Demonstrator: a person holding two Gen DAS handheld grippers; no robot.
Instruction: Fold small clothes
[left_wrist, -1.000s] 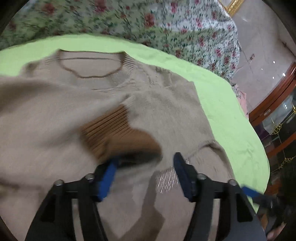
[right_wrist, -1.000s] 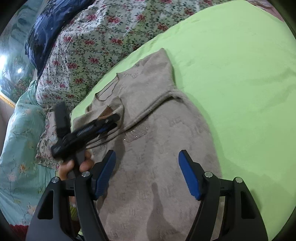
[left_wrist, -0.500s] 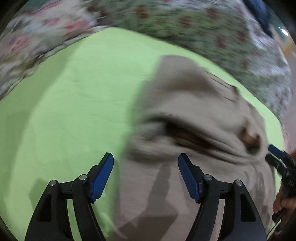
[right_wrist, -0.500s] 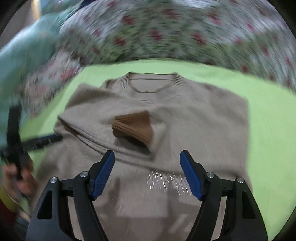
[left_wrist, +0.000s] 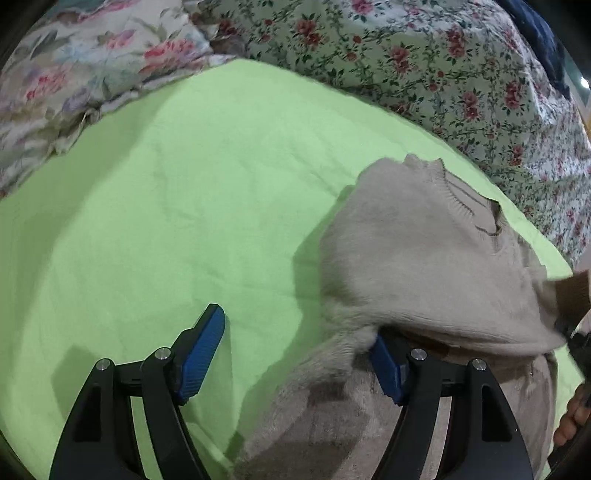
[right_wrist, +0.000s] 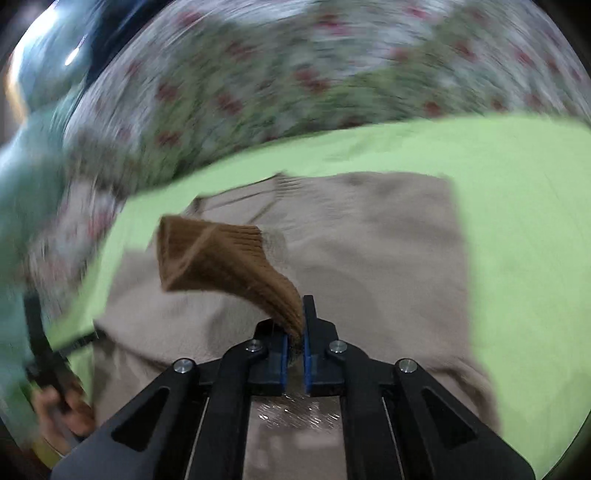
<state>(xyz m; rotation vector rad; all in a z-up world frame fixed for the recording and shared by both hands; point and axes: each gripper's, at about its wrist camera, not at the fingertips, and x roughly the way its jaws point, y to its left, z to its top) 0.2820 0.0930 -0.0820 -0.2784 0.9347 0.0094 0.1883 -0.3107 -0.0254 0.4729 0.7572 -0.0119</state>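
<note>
Since half a second back the right tool (right_wrist: 294, 356) has gone from spread wide over the sweater to pinched tight on the brown cuff (right_wrist: 218, 264), and the left tool (left_wrist: 295, 354) has slid in at the sweater's edge; so yeah, stuff happened fast.

Biggest thing first: the bed with the green sheet (left_wrist: 166, 206) is carrying everything, flowery quilt (left_wrist: 424, 55) bunched along the far side; the beige sweater (right_wrist: 369, 251) lies flat-ish on the sheet, neckline pointing away toward the quilt, hem toward the person; one sleeve is already laid across the chest.

Right tool is pressed together on the cuff's end, and the cuff trails off up and to the left from it; the right view is motion-blurred so fine detail is mush.

Left tool is spread open; one finger sits on bare sheet, the other is tucked in at the fold where the sleeve crosses the body, though I can't tell if it's under the knit or just beside it.

My guess is the sleeve's long axis runs across the body, so the right side is the one placed to steer it; the left looks set to hold or lift the side edge.
</note>
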